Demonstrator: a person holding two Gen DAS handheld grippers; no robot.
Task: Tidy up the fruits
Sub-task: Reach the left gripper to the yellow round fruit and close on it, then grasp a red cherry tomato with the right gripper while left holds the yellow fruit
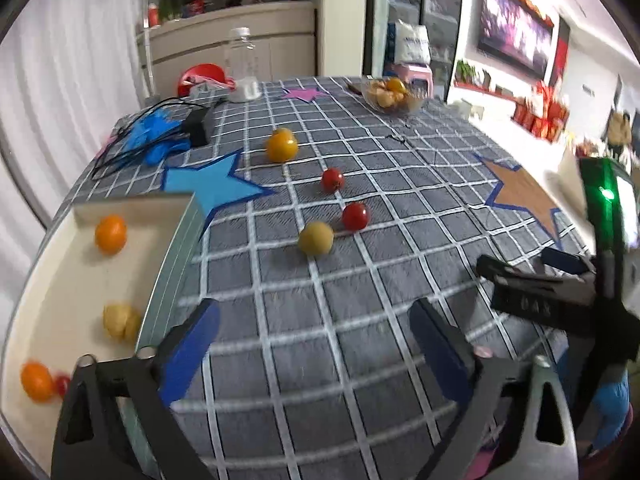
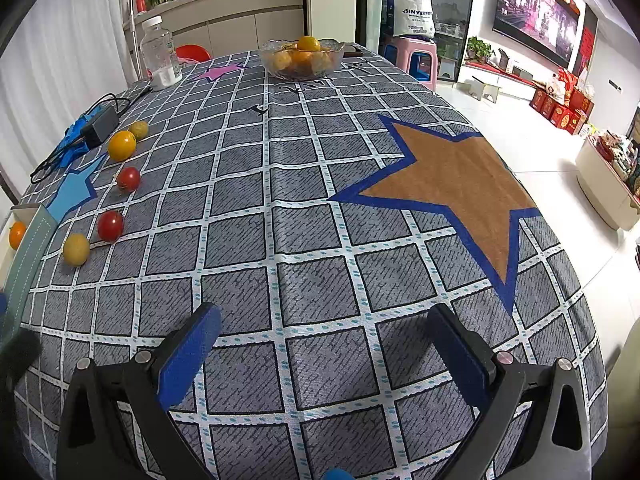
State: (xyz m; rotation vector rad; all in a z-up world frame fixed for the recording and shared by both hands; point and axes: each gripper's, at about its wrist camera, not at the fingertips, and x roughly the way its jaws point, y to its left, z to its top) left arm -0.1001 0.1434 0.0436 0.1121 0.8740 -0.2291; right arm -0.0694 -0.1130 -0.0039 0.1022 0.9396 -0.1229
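Note:
My left gripper (image 1: 314,308) hangs open over the checked tablecloth with nothing between its blue pads, beside the right wall of a white box (image 1: 168,264). Inside the box lie an orange fruit (image 1: 110,234), a yellow one (image 1: 120,320), another orange one (image 1: 36,382) and a small red one (image 1: 62,385). Loose on the cloth ahead are a yellow fruit (image 1: 316,238), two red tomatoes (image 1: 355,216) (image 1: 333,179) and an orange fruit (image 1: 281,147). My right gripper (image 2: 324,312) stands open and empty over bare cloth, with the same loose fruits (image 2: 76,249) far to its left.
A glass bowl (image 2: 332,65) of orange and yellow fruit stands at the far edge. A clear bottle (image 2: 159,54), a black adapter (image 2: 100,125) with cables and a blue cloth (image 1: 154,136) lie at the far left. The table drops off at right past a brown star (image 2: 452,184).

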